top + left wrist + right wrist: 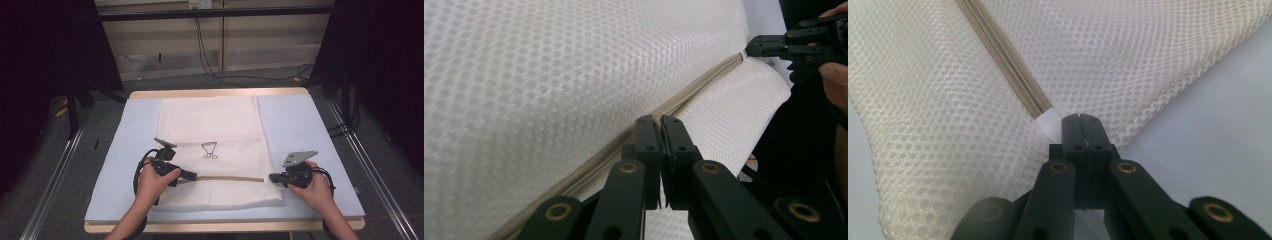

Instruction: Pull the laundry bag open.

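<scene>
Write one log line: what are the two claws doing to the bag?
left claw: shut on zipper | right claw: shut on mesh bag edge | bag: flat on table

The mesh bag (pixel 210 125) was white, honeycomb-textured — its zipper (pixel 230 178) beige, its small printed outline (pixel 209 149) black — on a pale blue mat (pixel 295 125).

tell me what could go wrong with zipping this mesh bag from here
1. The right claw pinches only the corner of the mesh bag at the end of the zipper; a hard pull may slip it free.
2. The left claw is shut at the zipper line; thin mesh could snag or bunch there.
</scene>
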A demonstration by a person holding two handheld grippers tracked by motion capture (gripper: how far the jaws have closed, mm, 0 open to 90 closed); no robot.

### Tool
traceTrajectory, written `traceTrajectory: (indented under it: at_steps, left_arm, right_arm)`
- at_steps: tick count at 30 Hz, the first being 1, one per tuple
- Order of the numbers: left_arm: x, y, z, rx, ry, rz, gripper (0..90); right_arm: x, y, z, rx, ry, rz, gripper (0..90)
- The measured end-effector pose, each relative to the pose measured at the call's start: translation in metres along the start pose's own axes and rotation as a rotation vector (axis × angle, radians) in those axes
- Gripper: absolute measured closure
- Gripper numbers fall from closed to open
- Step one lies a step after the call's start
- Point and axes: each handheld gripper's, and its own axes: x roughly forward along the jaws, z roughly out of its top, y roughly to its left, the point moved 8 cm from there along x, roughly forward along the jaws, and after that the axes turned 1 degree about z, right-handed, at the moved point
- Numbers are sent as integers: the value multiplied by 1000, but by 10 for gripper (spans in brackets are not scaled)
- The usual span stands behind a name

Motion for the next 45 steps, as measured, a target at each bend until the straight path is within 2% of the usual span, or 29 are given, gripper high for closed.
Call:
traceTrajectory:
  at_steps: [3, 5, 6, 8, 9, 12, 16, 18, 19, 23, 26, 28, 29, 31, 32, 33, 36, 40, 41, 45]
  left_arm:
    - [-5, 4, -3, -17, 0, -10, 874]
    - [-8, 8, -4, -17, -10, -2, 874]
    - [-10, 9, -5, -13, -9, -15, 874]
    - [-11, 11, -6, -9, -8, 3, 874]
    - [-11, 11, -7, -15, -9, -2, 874]
    - [-13, 12, -8, 1, -2, 18, 874]
    - [-21, 18, -10, -15, -16, 23, 874]
    - [-26, 23, -12, -39, -27, 26, 874]
    - [-29, 27, -14, -33, -23, 28, 874]
    - [-38, 36, -19, -50, -35, 37, 874]
    - [-44, 39, -22, -70, -48, 25, 874]
    - [-49, 44, -25, -60, -55, 44, 874]
    - [-51, 43, -26, -73, -60, 12, 874]
    - [-55, 45, -28, -71, -65, 18, 874]
    - [-55, 44, -29, -81, -69, 7, 874]
    - [-57, 46, -30, -67, -65, 20, 874]
    - [-61, 48, -31, -88, -77, 8, 874]
    - [-69, 56, -35, -91, -94, 34, 874]
    - [-70, 56, -37, -107, -95, 17, 874]
    - [-71, 61, -42, -106, -103, 26, 874]
  right_arm:
    - [0, 0, 0, -1, 0, -6, 900]
    - [0, -1, 0, 1, 0, -7, 900]
    - [0, -1, 0, -1, -1, -6, 900]
    - [0, -1, 0, 2, -1, -7, 900]
    - [0, -1, 0, 2, -1, -7, 900]
    - [0, -1, 0, 6, -2, -5, 900]
    - [0, -1, 0, 6, -2, -6, 900]
    - [0, 0, 0, 16, -6, 6, 900]
    - [0, 0, -1, 21, -4, 9, 900]
    - [0, -1, -1, 14, -2, -3, 900]
    - [0, 0, 0, 16, -2, -2, 900]
    - [0, -1, -1, 14, -2, -4, 900]
    - [0, 0, -1, 16, -2, -5, 900]
    - [0, 0, 0, 18, -7, 4, 900]
    - [0, 0, -1, 22, -6, 5, 900]
    - [0, 0, -1, 22, -8, 7, 900]
    - [0, 0, -1, 21, -10, 6, 900]
    - [0, 0, -1, 20, -9, 6, 900]
    - [0, 0, -1, 20, -10, 3, 900]
    - [-1, 0, -1, 17, -5, 0, 900]
